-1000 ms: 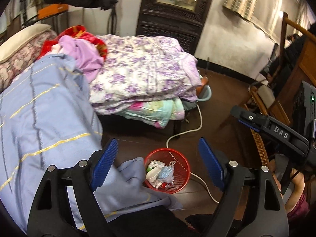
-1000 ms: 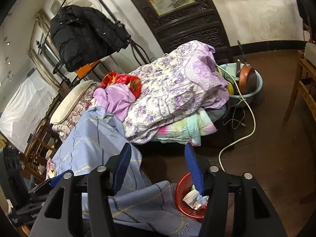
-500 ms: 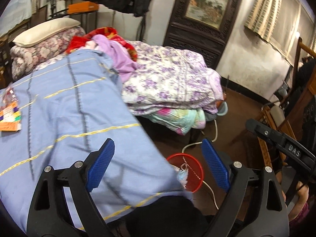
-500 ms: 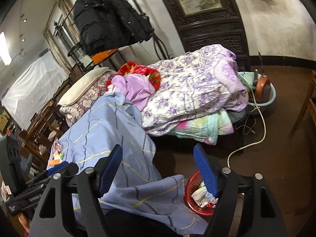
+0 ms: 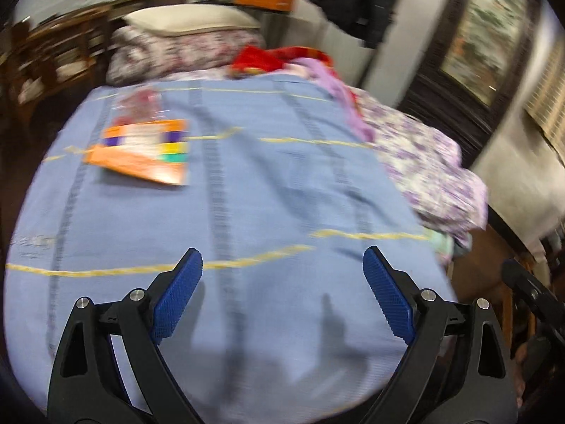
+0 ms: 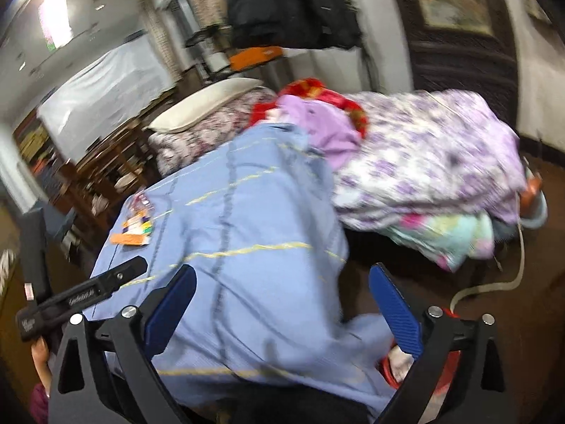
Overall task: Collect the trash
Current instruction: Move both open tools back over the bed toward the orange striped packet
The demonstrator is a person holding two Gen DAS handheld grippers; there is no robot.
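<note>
Both grippers, left (image 5: 282, 296) and right (image 6: 282, 312), have ribbed blue pads opening wide, nothing between them. The crinkly orange snack wrapper (image 5: 141, 155) lies flat on a woven blue blanket (image 5: 265, 194), pretty blurry. The red mesh bin (image 6: 392, 371) is mostly hidden behind the right finger.

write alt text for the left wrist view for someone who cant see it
The left gripper, its blue-padded jaws opening with nothing between them, hangs over a blue blanket with yellow stripes. An orange snack wrapper lies on the blanket ahead to the left; the picture is motion-blurred.
</note>
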